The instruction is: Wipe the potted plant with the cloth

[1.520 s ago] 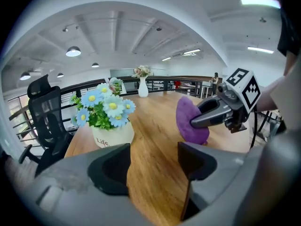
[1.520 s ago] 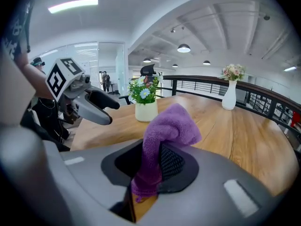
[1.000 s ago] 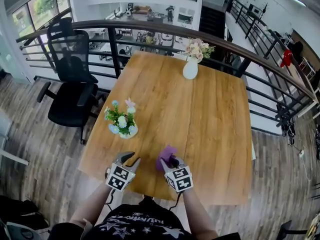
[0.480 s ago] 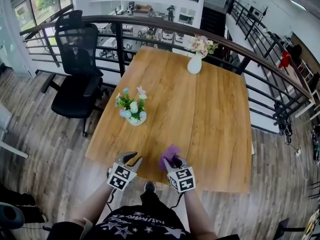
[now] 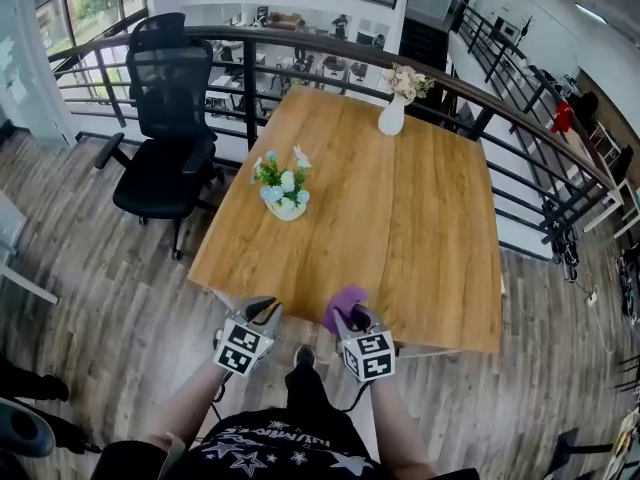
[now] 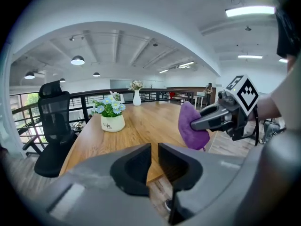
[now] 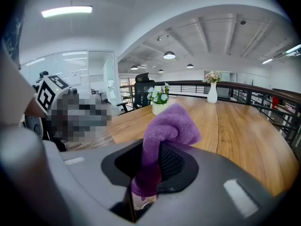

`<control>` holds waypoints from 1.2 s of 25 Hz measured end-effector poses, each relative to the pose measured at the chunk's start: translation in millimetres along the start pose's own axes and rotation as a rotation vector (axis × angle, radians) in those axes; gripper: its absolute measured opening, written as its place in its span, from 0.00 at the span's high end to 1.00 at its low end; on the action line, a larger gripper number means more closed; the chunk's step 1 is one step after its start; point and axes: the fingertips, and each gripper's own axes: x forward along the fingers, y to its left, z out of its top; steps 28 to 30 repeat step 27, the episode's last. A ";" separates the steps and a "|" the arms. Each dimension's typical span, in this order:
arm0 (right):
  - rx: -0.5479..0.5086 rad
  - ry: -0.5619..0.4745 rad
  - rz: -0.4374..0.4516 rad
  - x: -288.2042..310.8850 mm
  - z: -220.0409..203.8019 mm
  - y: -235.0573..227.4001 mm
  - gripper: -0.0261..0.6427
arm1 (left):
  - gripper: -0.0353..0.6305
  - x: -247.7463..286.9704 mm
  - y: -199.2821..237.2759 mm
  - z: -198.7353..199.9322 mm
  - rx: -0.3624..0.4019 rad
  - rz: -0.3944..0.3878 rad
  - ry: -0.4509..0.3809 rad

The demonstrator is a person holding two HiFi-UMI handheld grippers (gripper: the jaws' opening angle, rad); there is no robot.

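Fingers (image 7: pixel 171 163) of right gripper (image 7: pixel 150 155) pinching cloth (image 7: pixel 171 124), potted plant (image 7: pixel 159 100) well apart

The word "Life" was printed in dark letters on the white pot (image 6: pixel 113 123) of the potted plant (image 6: pixel 109 107), where it was read in the left gripper view. A smaller second line beneath it appeared to repeat "Life". In the head view and the right gripper view the pot was shown too small for its print to be read. White lettering was carried across the person's black shirt (image 5: pixel 268 446), upside down and not legible. Black-and-white square code patterns, without letters or digits, were borne by the left marker cube (image 5: pixel 243 349) and the right marker cube (image 5: pixel 368 356). No other writing could be read.
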 end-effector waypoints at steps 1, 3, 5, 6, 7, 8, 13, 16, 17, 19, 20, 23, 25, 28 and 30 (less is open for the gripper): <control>-0.001 -0.006 -0.006 -6.3 -0.4 5.7 0.84 | 0.87 -7.7 -3.0 -0.7 0.001 0.000 -0.008; -0.011 -0.012 -0.013 -18.6 -2.2 18.2 0.84 | 0.88 -23.8 -9.4 -2.5 0.008 -0.001 -0.016; -0.017 -0.014 -0.013 -31.5 -5.3 31.3 0.84 | 0.89 -40.2 -15.9 -2.8 0.012 0.004 -0.027; -0.020 -0.015 -0.011 -38.4 -6.6 37.8 0.84 | 0.89 -48.8 -19.6 -2.2 0.010 0.007 -0.032; -0.025 -0.015 -0.009 -45.7 -7.6 44.1 0.84 | 0.89 -57.6 -23.6 -1.5 0.005 0.010 -0.036; -0.030 -0.014 -0.007 -52.8 -8.8 50.4 0.84 | 0.89 -66.2 -27.9 -1.5 0.001 0.012 -0.039; -0.042 -0.021 -0.008 -82.7 -24.9 82.1 0.84 | 0.89 -103.2 -50.2 -23.0 -0.008 0.008 -0.045; -0.040 -0.027 -0.014 -101.6 -33.9 94.0 0.84 | 0.91 -118.5 -65.2 -32.1 -0.004 0.008 -0.057; -0.041 -0.027 -0.014 -106.5 -37.3 97.1 0.84 | 0.91 -122.2 -69.5 -34.2 -0.002 0.010 -0.060; -0.044 -0.024 -0.014 -113.2 -44.0 102.4 0.84 | 0.94 -128.6 -76.6 -35.3 -0.002 0.012 -0.068; -0.045 -0.023 -0.015 -115.8 -46.6 104.6 0.84 | 0.94 -131.2 -79.8 -35.3 -0.004 0.010 -0.072; -0.046 -0.026 -0.022 -124.9 -50.9 111.9 0.84 | 0.94 -138.2 -87.9 -39.5 -0.014 -0.001 -0.075; -0.045 -0.031 -0.027 -131.3 -53.0 119.4 0.84 | 0.94 -144.3 -90.0 -43.2 -0.010 -0.002 -0.084; -0.044 -0.038 -0.030 -137.2 -55.2 128.1 0.84 | 0.94 -152.2 -91.1 -46.5 -0.006 0.000 -0.088; -0.044 -0.038 -0.030 -137.2 -55.2 128.1 0.84 | 0.94 -152.2 -91.1 -46.5 -0.006 0.000 -0.088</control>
